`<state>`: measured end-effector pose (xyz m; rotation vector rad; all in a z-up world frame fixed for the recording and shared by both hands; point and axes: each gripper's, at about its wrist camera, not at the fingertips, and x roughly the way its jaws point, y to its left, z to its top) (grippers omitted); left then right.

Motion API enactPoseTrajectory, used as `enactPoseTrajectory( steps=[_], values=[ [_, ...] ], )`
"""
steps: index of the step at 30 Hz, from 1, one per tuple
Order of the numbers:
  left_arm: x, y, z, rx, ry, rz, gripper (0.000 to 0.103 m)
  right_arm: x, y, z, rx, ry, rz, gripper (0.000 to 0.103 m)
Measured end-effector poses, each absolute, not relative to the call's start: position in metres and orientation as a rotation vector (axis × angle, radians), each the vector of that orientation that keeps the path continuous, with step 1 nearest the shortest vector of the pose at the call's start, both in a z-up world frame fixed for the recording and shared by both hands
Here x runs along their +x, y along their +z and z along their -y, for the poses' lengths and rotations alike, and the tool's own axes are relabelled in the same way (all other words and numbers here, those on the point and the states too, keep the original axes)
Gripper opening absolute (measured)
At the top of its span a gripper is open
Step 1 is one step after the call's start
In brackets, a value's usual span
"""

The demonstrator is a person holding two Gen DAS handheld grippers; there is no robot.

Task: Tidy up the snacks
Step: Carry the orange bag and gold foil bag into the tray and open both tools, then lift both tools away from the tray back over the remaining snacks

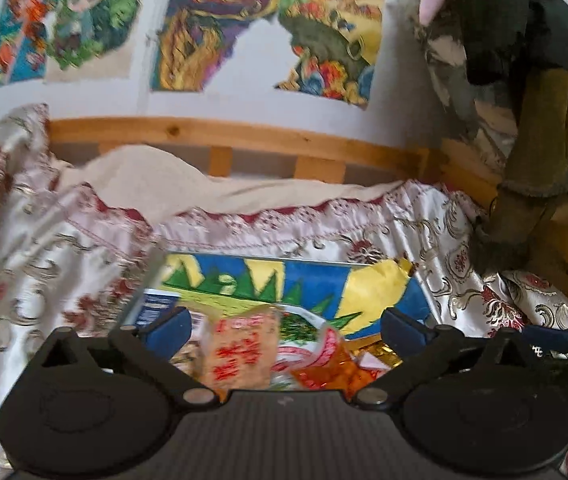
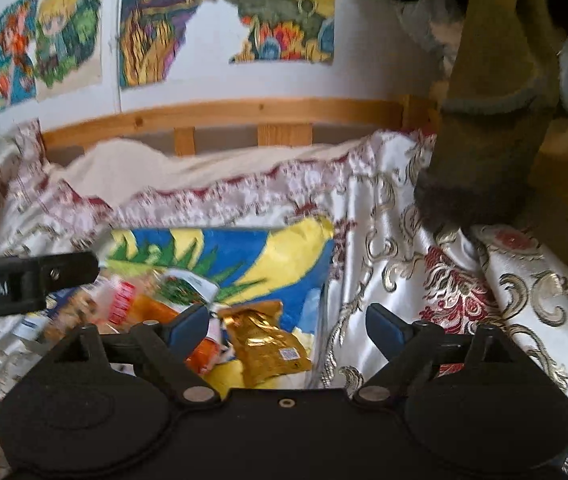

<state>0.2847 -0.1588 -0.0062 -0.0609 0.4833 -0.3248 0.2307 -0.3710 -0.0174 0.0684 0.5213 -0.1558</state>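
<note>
Left gripper (image 1: 286, 326): jaws spread wide, blue pads well apart, nothing pinched; it hovers above a heap of snack packets. Right gripper (image 2: 288, 324): jaws likewise spread, empty, hovering over the right part of the same heap. Container: a blue, yellow and green box (image 1: 372, 292), lying on the bed, its printed inner wall standing behind the packets; all the snacks seen lie inside it. Contents, left view: a pale packet with red characters (image 1: 237, 354), nearest and between the pads; an orange foil packet (image 1: 332, 376) just right of it; a white packet with a green picture and red edge (image 1: 304, 330) behind both; a blue-and-white packet (image 1: 155, 308) at the left wall, partly hidden by the left pad. Contents, right view: a gold foil packet (image 2: 265, 344) lying flat at the near right of the box, just beside the right gripper's left pad; an orange packet (image 2: 203, 354) partly under that pad; the remaining packets blurred. The left gripper's black arm shows at the left edge of the right view. Setting: a white satin bedspread with red and gold flowers (image 1: 460, 256) under and around the box; a wooden bed rail (image 1: 243, 132) at the far side; a white wall with three colourful pictures (image 1: 219, 28) above; dark and olive cloth items (image 2: 492, 128) heaped far right.
</note>
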Motion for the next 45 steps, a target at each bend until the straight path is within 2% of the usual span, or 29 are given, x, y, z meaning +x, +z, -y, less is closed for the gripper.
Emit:
enactPoseTrajectory(
  steps=[12, 21, 30, 45],
  values=[
    [0.196, 0.023, 0.09, -0.025, -0.302, -0.407, 0.102, 0.149, 0.013, 0.323, 0.044, -0.148, -0.389, 0.102],
    [0.136, 0.028, 0.053, -0.036, -0.292, -0.435, 0.103, 0.089, 0.014, 0.283, 0.082, -0.113, -0.348, 0.102],
    [0.096, 0.015, 0.016, -0.026, -0.127, -0.518, 0.103, 0.055, -0.005, 0.243, 0.063, -0.084, -0.386, 0.102],
    [0.08, 0.007, 0.017, 0.102, -0.022, -0.605, 0.103, 0.031, -0.035, 0.219, 0.13, -0.06, -0.551, 0.102]
  ],
)
